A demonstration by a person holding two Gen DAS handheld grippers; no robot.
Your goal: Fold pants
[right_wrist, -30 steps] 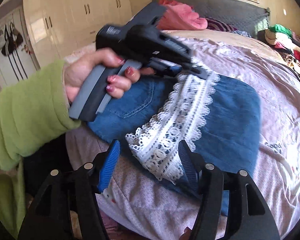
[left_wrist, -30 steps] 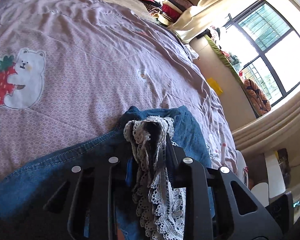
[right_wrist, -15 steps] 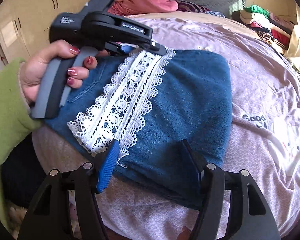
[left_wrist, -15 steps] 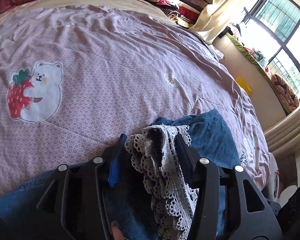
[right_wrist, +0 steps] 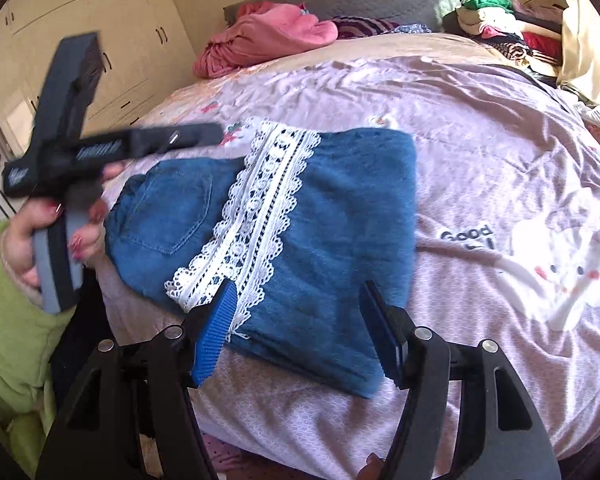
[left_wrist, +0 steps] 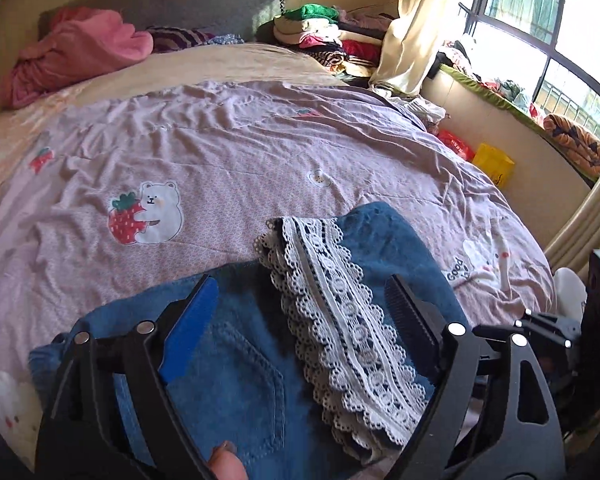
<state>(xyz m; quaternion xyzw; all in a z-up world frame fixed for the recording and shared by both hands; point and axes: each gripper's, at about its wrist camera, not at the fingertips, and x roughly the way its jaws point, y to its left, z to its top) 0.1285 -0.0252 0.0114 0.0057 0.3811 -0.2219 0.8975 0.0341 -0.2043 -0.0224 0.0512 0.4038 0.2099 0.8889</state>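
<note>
The pants (right_wrist: 284,236) lie folded on the bed (right_wrist: 480,128), lace trim (left_wrist: 340,320) uppermost. The left gripper (left_wrist: 300,320) has just been opened off the trim and holds nothing; the right gripper (right_wrist: 300,328) is spread and empty above the near edge. The left gripper should be lifted clear without snagging the lace, so the fold is left undisturbed.

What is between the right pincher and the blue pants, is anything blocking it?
Nothing visible blocks it. The right gripper hangs open just above the near edge of the folded pants on the bed cover. The left gripper, which has just been opening, holds nothing and is off to the left.
</note>
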